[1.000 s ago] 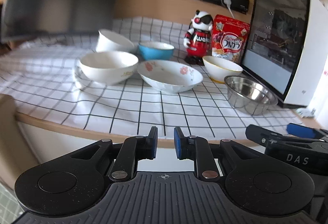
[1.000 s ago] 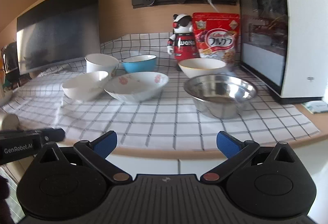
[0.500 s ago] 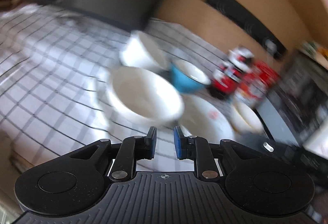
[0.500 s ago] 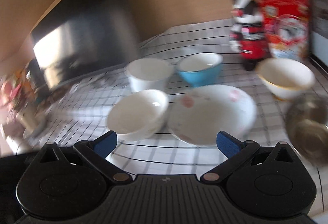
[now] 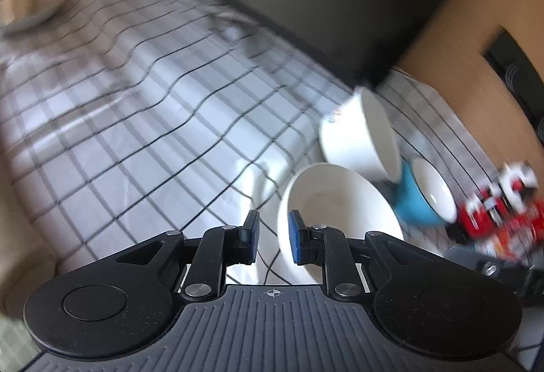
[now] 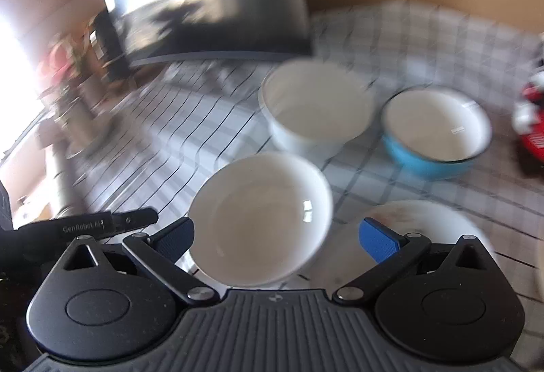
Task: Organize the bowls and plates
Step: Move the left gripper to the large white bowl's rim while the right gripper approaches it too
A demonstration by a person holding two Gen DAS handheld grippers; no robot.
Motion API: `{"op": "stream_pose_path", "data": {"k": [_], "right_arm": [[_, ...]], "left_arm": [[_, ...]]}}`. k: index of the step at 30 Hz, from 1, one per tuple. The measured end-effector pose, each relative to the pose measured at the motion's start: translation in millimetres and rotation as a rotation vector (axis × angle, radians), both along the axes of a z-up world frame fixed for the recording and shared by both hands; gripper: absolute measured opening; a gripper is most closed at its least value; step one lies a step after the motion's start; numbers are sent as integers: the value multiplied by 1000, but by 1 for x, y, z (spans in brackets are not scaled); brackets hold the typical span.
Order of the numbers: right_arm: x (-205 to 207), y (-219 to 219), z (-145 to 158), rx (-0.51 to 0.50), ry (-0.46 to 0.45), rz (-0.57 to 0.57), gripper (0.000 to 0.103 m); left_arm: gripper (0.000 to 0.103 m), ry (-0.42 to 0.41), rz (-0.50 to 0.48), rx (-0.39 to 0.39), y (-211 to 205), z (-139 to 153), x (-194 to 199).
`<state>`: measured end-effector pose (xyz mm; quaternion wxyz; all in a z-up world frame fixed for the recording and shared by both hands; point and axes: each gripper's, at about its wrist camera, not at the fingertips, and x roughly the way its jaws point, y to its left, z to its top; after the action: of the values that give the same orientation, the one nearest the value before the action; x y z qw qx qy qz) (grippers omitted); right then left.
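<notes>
Overhead, both grippers hover at a white bowl point(image 6: 260, 219) on the checked table point(image 5: 136, 140).
Left gripper point(image 5: 271, 237) nearly together, empty; right gripper point(image 6: 276, 241) spread wide, bowl just ahead.

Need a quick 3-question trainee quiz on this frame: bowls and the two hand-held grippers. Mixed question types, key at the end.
1. True or false: the right hand-held gripper has closed on the nearest white bowl.
2. Multiple choice: the blue bowl is (A) stacked inside another bowl, (B) upside down, (C) standing alone on the checked cloth.
3. Fill in: the left hand-held gripper has its jaws nearly ____, with nothing between them.

Key: 1 false, its jaws stand wide apart, ahead of which the bowl sits ungripped; 2 C; 3 shut.
</notes>
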<state>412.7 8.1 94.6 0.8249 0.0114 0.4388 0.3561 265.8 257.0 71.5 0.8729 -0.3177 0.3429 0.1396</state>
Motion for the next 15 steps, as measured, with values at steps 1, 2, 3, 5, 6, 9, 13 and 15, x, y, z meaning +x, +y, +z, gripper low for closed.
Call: {"op": "stream_pose_path", "data": {"k": [1,2,3,5,6,9,13,15], "right_arm": [[9,3,-4,9,30,35,103],[19,7,-9,17,56,85,103],[29,13,-14,19,65,133,103],[43,25,-22,1,54,199,103],[50,32,-27,-14,48,227,103],[68,49,-40,-50,65,269,103],[89,65,-61,-91,112,276,103],[98,68,-70,-100,140,262,103]], "left_arm": [[20,9,19,-32,0,-1,3],[20,19,30,-63,-1,-3,5],[20,40,36,-76,-3,-6,9],[20,80,60,-55,-8,-11,13],[20,98,78,-44,-10,-14,15],[20,115,108,-80,-14,-18,15],[21,123,85,-74,-14,-19,22],[21,128,78,-64,-13,-19,27]]}}
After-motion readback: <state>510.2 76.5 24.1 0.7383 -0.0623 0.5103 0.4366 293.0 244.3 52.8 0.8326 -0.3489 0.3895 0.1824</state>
